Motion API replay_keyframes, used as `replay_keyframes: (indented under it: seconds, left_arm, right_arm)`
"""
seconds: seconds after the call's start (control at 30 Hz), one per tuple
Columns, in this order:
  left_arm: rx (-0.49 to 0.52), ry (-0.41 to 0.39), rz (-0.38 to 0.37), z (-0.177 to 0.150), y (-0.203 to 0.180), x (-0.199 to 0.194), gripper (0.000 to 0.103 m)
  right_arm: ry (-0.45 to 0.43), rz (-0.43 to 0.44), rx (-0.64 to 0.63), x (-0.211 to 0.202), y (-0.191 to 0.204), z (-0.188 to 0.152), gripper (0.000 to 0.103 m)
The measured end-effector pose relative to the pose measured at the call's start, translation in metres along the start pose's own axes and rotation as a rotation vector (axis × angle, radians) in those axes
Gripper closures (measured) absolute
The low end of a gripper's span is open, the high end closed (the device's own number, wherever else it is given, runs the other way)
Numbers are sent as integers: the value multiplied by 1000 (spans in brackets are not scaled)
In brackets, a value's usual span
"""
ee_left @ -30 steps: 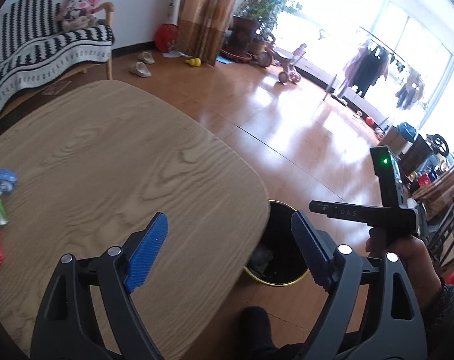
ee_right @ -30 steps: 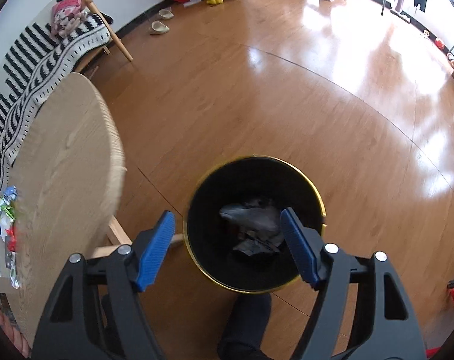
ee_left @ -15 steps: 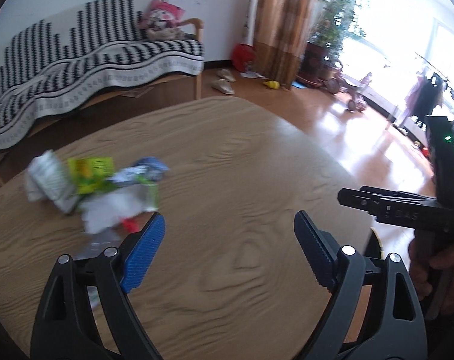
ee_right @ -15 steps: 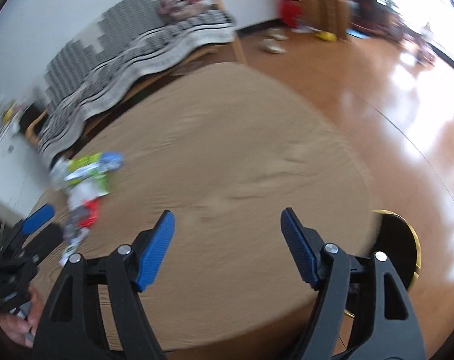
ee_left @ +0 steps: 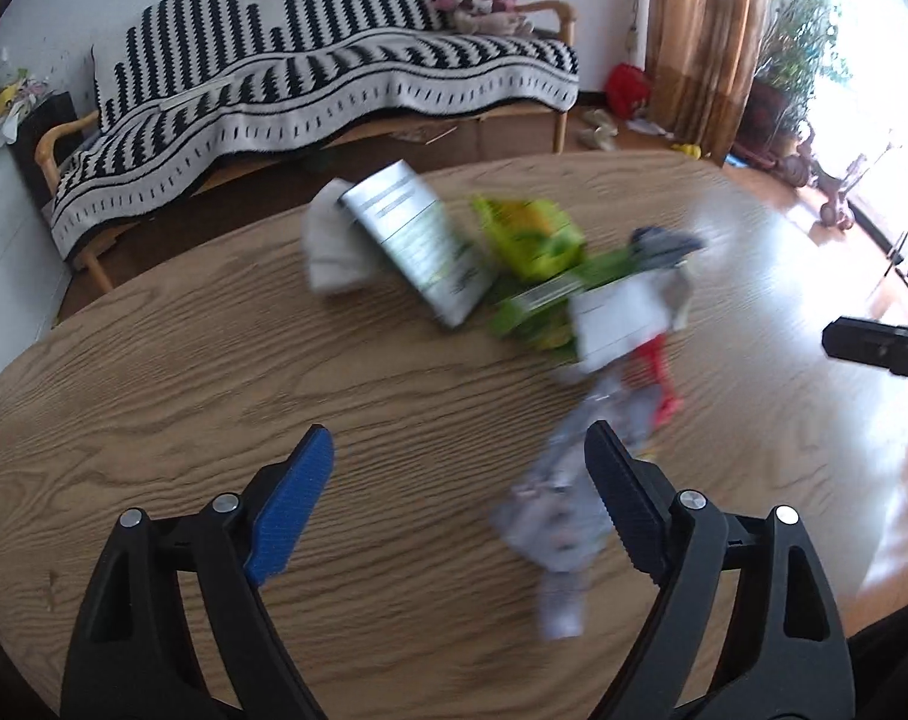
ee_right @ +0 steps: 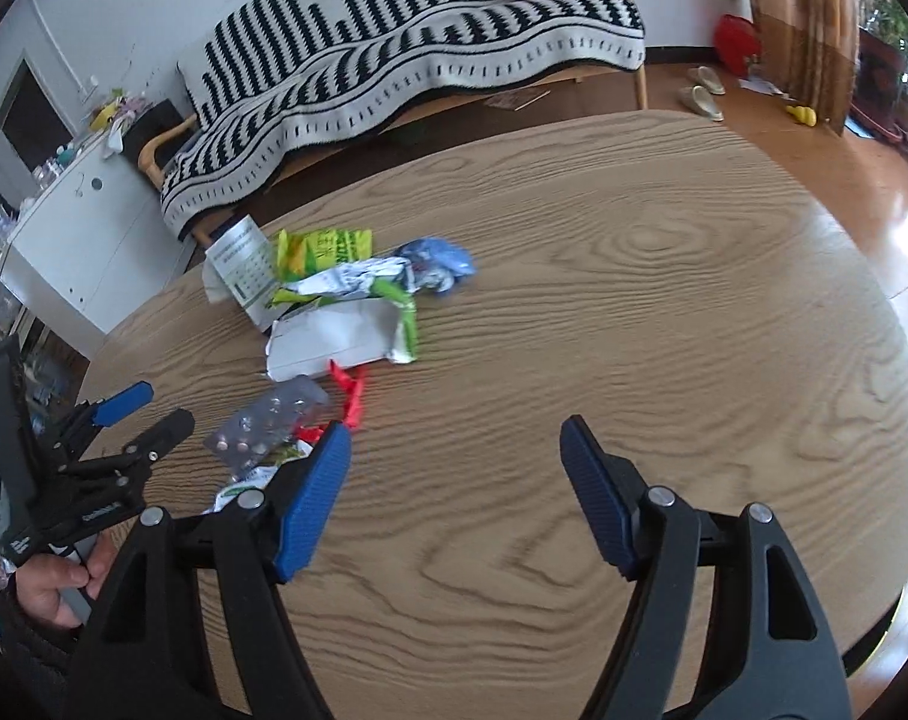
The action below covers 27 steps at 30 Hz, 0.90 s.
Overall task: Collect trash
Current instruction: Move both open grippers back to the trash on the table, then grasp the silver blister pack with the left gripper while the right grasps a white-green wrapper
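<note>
Your left claw (ee_left: 460, 480) hangs released over the wooden tabletop (ee_left: 183, 396), its right finger beside a silver blister pack (ee_right: 267, 420). Your right claw (ee_right: 454, 456) is released too, empty, with bare wood ahead and to its right as far as the rounded edge. Past the pack, the trash sits in a cluster left of centre: a red scrap (ee_right: 348, 390), a white carton (ee_right: 327, 339), green wrappers (ee_right: 324, 252), a printed leaflet (ee_right: 240, 261) and a blue wrapper (ee_right: 435, 258). Print there is too small to read. Beyond the far edge stands a striped sofa (ee_right: 423, 42).
</note>
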State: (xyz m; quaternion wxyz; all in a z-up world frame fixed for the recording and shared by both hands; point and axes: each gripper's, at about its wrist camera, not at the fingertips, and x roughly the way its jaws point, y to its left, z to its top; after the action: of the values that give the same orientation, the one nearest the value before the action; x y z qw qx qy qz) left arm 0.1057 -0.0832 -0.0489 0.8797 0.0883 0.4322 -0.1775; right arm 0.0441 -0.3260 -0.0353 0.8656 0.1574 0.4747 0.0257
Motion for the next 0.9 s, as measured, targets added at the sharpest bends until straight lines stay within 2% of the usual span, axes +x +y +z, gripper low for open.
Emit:
replay_keyframes:
  seconds: [0.1, 0.3, 0.4, 0.47, 0.53, 0.57, 0.6, 0.63, 0.77, 0.9]
  left_arm:
    - [15, 19, -35, -4, 2, 11, 24]
    - [103, 36, -82, -3, -22, 31, 34]
    - [127, 59, -85, -2, -31, 41, 50]
    - [119, 62, -97, -2, -32, 43, 67]
    - [112, 69, -99, -1, -31, 44, 69]
    - [109, 61, -105, 0, -30, 41, 86]
    - [108, 55, -109, 2, -30, 38, 90]
    - [102, 50, -112, 3, -29, 34, 99]
    - [49, 19, -128, 8, -16, 17, 100]
    - [3, 27, -147, 8, -3, 10, 100]
  right_arm:
    - [13, 3, -4, 12, 6, 4, 32]
    - [7, 24, -15, 27, 15, 11, 32]
    - [-10, 43, -22, 31, 20, 17, 32]
    - [-24, 52, -23, 32, 24, 22, 32]
    - [-40, 60, -24, 36, 28, 27, 32]
    - [-46, 65, -25, 38, 30, 30, 33]
    - [-46, 63, -24, 40, 33, 33, 33]
    - [-45, 56, -21, 44, 34, 35, 34]
    - [-24, 60, -12, 61, 35, 41, 35]
    - [22, 100, 18, 83, 33, 44, 36]
